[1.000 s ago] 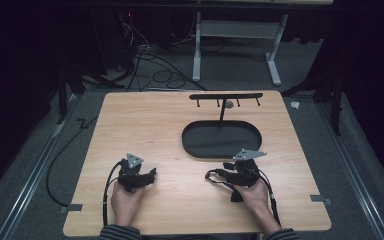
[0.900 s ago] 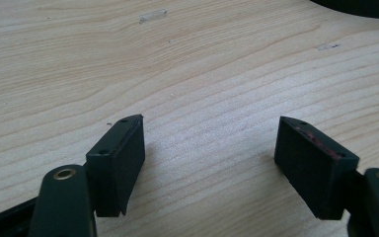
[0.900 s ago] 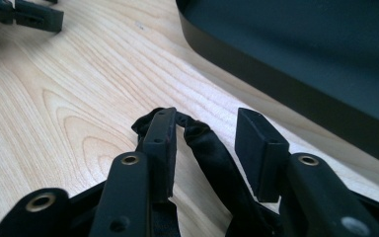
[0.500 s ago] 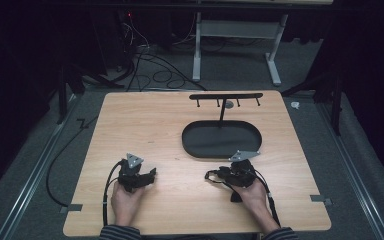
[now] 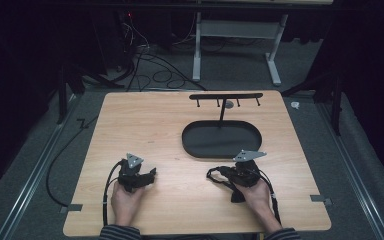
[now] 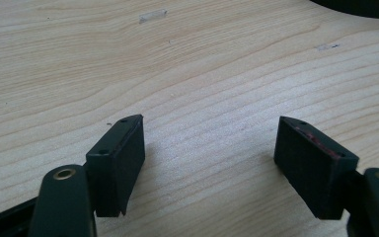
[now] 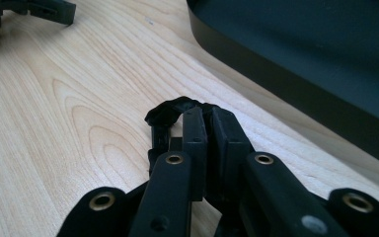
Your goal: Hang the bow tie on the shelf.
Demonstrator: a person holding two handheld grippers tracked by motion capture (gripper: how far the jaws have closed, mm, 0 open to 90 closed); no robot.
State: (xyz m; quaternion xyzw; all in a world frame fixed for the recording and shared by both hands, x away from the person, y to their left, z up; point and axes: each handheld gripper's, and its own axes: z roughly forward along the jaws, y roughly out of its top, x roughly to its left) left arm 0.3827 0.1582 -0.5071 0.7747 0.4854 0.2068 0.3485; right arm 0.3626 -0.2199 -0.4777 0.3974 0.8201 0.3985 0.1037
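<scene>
Right claw [image 7: 205,116], just in front of the black tray [image 5: 221,141] on the tabletop [image 5: 145,120], jaws just closed, nothing between. Left claw [image 6: 209,148], well left of tray, wide open, empty.

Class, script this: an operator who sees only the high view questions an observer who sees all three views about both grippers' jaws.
Operator: Are the left jaws open?
Observer: Yes, the left gripper stands wide open, only the table between its jaws.
Operator: And the right?
Observer: The right gripper has just been closing and is now shut; a small black curved piece sits at its tips, whether pinched I cannot tell.
Operator: What's ahead of it?
Observer: The black tray, its wall close by.
</scene>
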